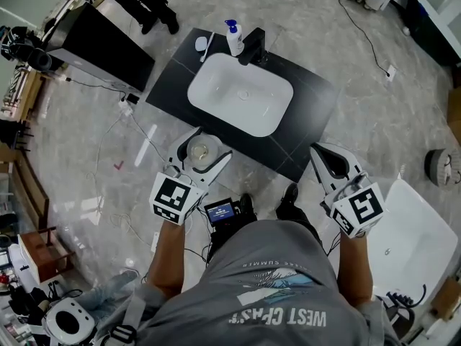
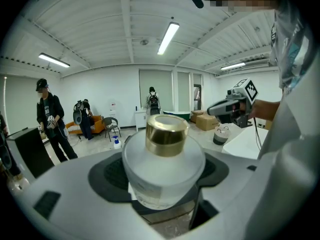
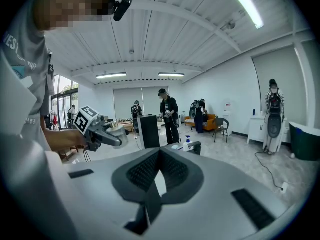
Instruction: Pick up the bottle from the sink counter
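Head view with both claw views. The grey marbled floor (image 1: pixel 346 42) filled most of the head view. The black sink surface (image 1: pixel 317 99) lay on a slant in the upper centre of that frame, and its white basin (image 1: pixel 241 96) sat in its middle. A black faucet (image 1: pixel 253 45) and a blue-topped pump dispenser (image 1: pixel 234 38) stood side by side at the surface's upper edge.

The left claw (image 1: pixel 210 148) appeared at lower centre-left, just below and to the left of the surface's lower-left edge. The right claw (image 1: pixel 322 156) appeared at lower centre-right, beside the surface's lower corner.

In the left claw view, the dark pads (image 2: pixel 107 171) stood wide apart and pressed on either side of the bottle (image 2: pixel 164 164), a squat frosted vessel held upright. Its gold cap (image 2: pixel 166 134) rose above the pads. In the right claw view, the two pads met at a point with nothing between them, so that claw was closed and empty.

The bottle rested on nothing but the left claw. From the head view it hung at the surface's near edge and appeared clear of it. The pick-up was therefore judged essentially complete. What remained, at most, was to keep the grip firm and the bottle upright, since its smooth rounded wall could slip between the pads.
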